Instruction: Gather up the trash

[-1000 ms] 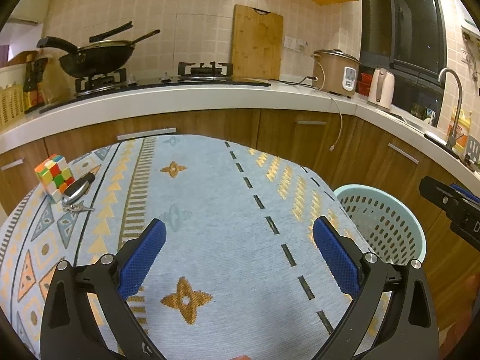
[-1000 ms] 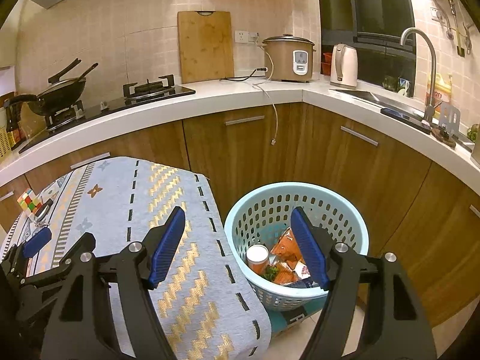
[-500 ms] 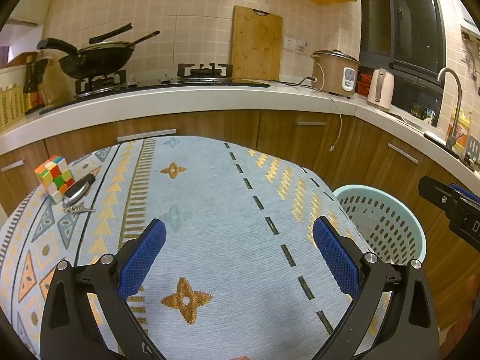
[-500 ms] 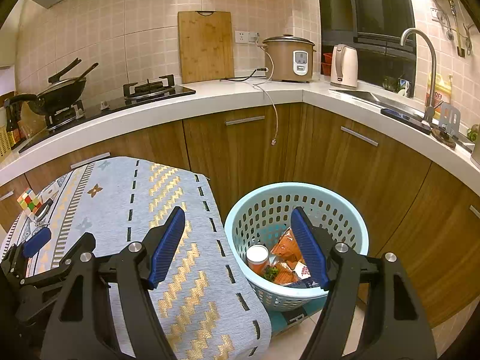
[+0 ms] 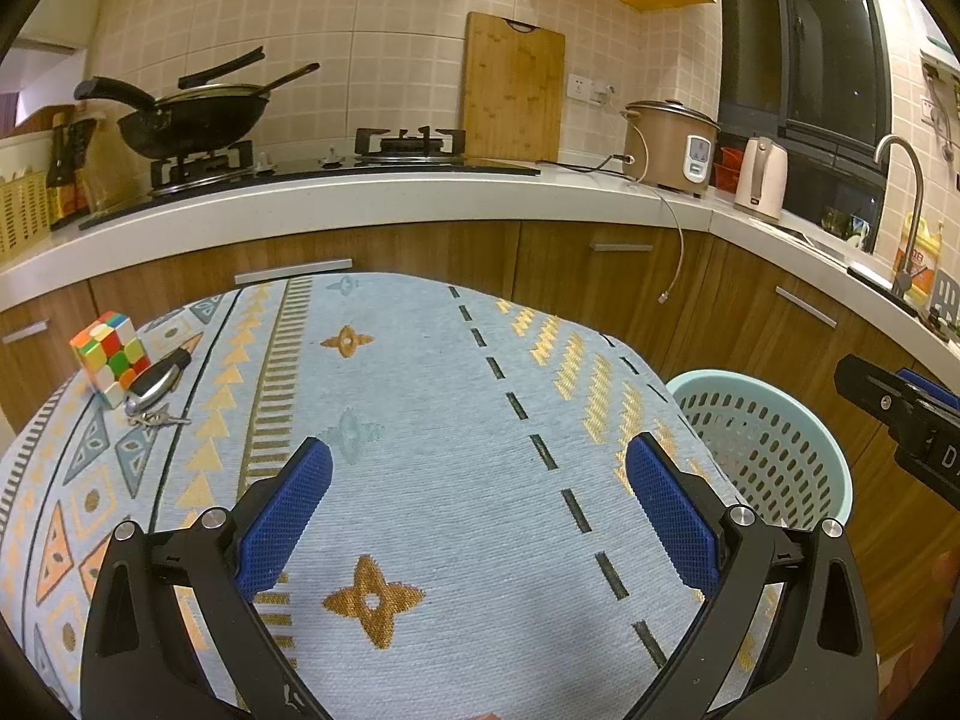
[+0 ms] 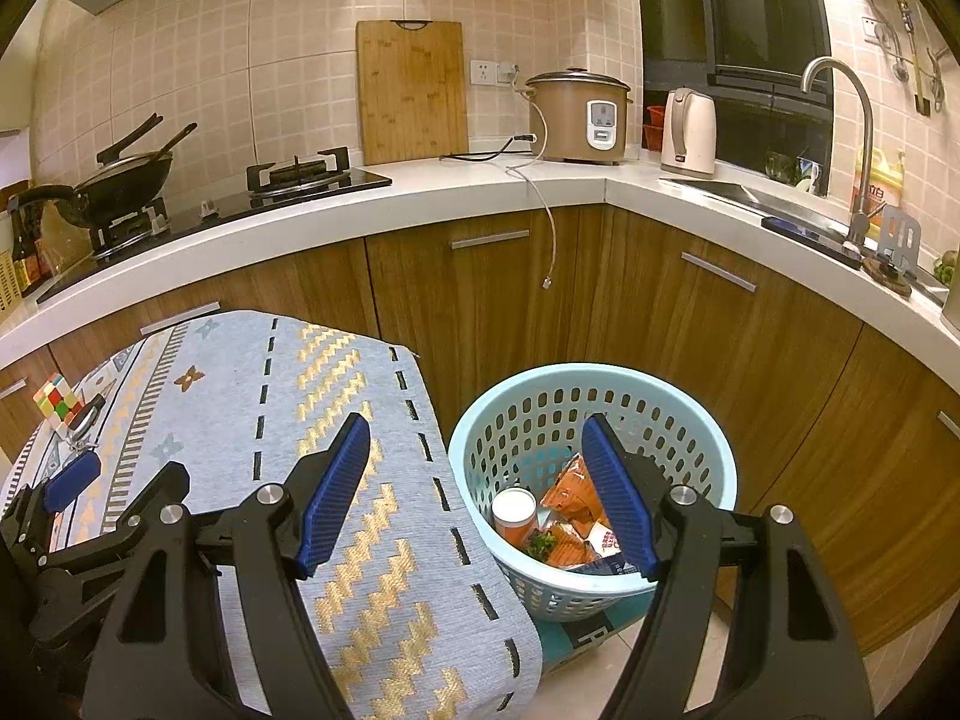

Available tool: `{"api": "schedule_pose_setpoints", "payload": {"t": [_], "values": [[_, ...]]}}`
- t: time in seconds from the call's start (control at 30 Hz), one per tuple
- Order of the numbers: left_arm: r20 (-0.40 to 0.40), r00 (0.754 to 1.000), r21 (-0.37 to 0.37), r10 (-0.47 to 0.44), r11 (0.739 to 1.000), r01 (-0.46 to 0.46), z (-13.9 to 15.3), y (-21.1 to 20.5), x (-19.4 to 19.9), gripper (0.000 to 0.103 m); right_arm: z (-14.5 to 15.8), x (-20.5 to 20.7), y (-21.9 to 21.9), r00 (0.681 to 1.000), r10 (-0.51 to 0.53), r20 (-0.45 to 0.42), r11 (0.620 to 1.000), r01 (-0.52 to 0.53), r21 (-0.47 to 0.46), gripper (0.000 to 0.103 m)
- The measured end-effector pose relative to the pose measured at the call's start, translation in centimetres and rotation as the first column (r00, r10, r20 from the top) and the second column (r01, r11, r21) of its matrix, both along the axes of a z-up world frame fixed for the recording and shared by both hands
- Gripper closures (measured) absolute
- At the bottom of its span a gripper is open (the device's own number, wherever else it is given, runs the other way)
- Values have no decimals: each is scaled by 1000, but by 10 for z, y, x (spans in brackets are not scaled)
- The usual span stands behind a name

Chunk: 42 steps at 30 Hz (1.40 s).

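Beside the patterned pale-blue cloth-covered table (image 6: 336, 420) stands a round light-blue perforated plastic basket (image 6: 708, 450), set on the floor against the brown wooden cabinets (image 6: 492, 306). Inside it lie the collected scraps: orange crinkled snack wrappers (image 6: 570, 492), a small jar with a white lid (image 6: 513, 507) and something green (image 6: 542, 542).

The right gripper (image 6: 477, 486) hangs over the gap between table edge and basket, its blue-padded jaws spread wide with nothing between them; one pad is above the cloth, the other above the basket's mouth. The left gripper (image 5: 480, 510) hovers over the middle of the table, jaws likewise wide apart and empty.

On the far left corner of the cloth sit a multicoloured puzzle cube (image 5: 111, 357) and, touching it, a black car key with a bunch of metal keys (image 5: 157, 387). The rest of the cloth in view is bare.

Behind, the white counter (image 5: 420, 204) carries a black wok (image 5: 192, 120) on the gas hob, a wooden chopping board (image 5: 513, 87) leaning on the tiles, a brown rice cooker (image 5: 672, 147) and a cream kettle (image 5: 761, 177).
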<state>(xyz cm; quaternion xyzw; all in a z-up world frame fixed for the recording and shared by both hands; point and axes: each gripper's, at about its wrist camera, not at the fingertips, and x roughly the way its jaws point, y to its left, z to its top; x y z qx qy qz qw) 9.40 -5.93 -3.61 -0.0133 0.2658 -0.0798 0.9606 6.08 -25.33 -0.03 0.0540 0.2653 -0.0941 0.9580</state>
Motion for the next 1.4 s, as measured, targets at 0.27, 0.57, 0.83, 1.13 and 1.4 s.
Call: {"api": "schedule_pose_setpoints", "payload": {"t": [0.27,0.57,0.83,1.13,1.4], "values": [[-1,1000,0,1,1000,-1,0,0,0,8,-2,0,1,1000,4,-3,1000,-4,6,34],[-12,1000,3,-4,1000,4,-3,-1,0,8,-2,0,1,1000,2,-3,1000,-2,6,34],[-10,1000,1,-5,1000,5,-3,-1,1,8,-3,1,1,1000,5,-5,1000,-5,6,34],[-10,1000,-3,-1,1000,1,-2,0,0,8,-5,1,2,1000,7,-8,1000,-7,12,34],[-9,1000,-4,-1,1000,0,-2,0,0,8,-4,1,1,1000,10,-10,1000,-10,16,34]]}}
